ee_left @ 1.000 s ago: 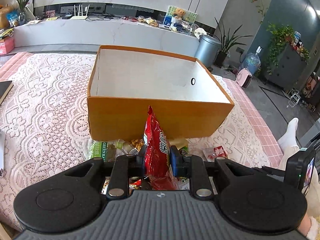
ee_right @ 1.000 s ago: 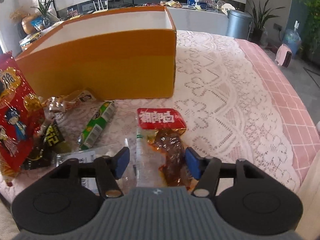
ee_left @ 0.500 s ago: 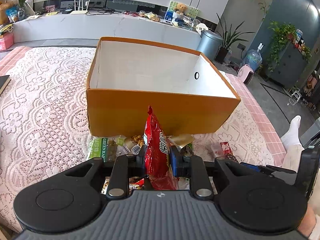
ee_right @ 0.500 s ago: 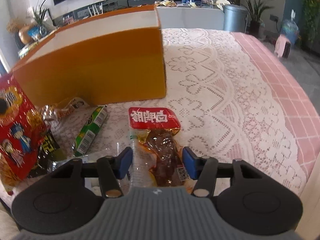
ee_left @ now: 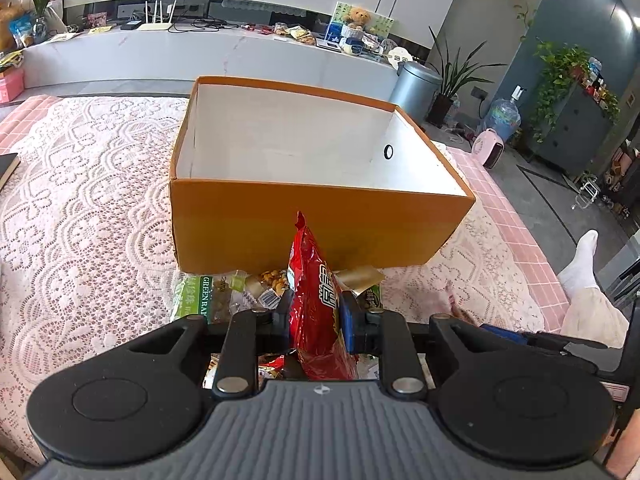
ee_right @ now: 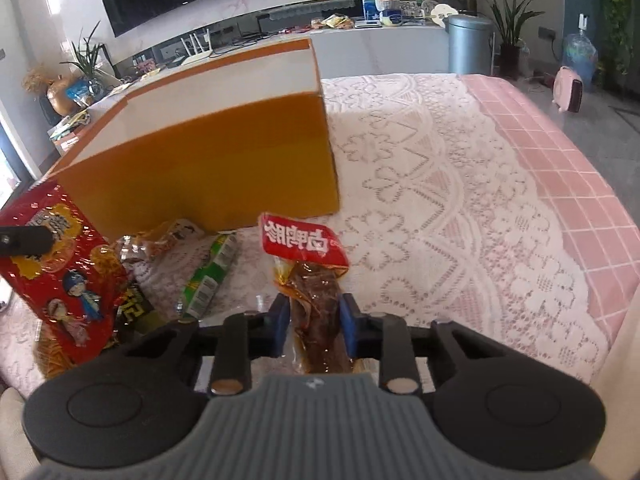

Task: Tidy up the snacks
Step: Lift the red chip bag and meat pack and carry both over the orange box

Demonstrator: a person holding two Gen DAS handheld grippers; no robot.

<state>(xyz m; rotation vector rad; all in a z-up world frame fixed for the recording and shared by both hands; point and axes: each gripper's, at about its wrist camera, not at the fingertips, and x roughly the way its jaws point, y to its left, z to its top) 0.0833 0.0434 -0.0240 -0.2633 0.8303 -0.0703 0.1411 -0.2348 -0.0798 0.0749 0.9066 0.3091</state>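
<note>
Lower centre of frame, the right claw [ee_right: 312, 322] has just closed onto the braised-meat packet [ee_right: 308, 268] — while the left claw [ee_left: 314, 318] clamps the red snack bag [ee_left: 316, 300], orange box [ee_left: 320, 224] empty

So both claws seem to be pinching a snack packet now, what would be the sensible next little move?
Probably lift both and carry them over the orange box. The left gripper is shut on the red bag, the right gripper has just closed on the brown meat packet, and the box looks empty.
</note>
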